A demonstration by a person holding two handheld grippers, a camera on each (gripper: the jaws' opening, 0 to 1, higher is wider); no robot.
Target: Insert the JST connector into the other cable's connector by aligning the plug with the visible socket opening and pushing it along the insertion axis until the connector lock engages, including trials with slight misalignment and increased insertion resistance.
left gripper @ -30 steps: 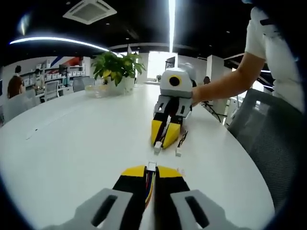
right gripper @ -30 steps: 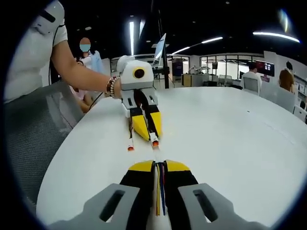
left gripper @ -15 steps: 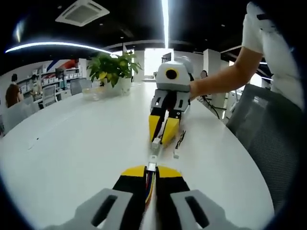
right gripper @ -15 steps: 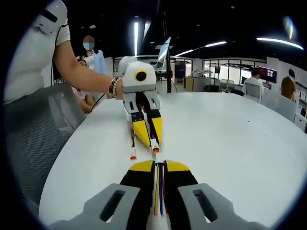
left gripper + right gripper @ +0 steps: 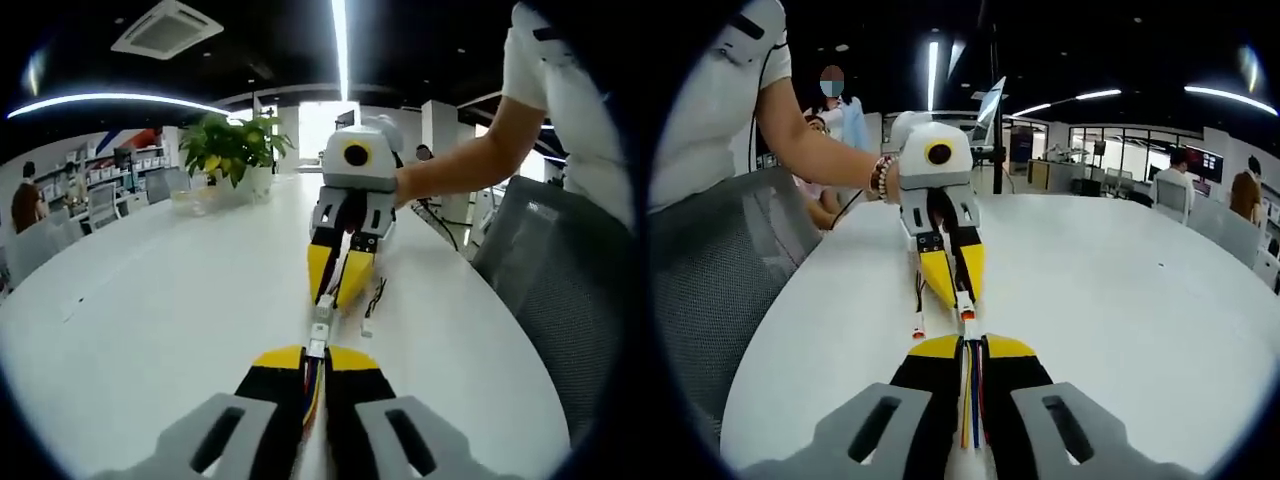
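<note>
Now both connectors (image 5: 320, 322) tip-to-tip between opposed tongs (image 5: 333, 297).

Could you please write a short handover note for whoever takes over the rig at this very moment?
Left gripper: shut on its cable, white connector sticking out at the tips.
Right gripper: shut on the other cable, whose connector faces the left one.
Both are held over the white table; the connectors sit nose to nose, roughly in line. A spare cable end dangles beside them.
Done: approach and alignment. Left: push home until the lock engages; seating cannot be confirmed.
</note>
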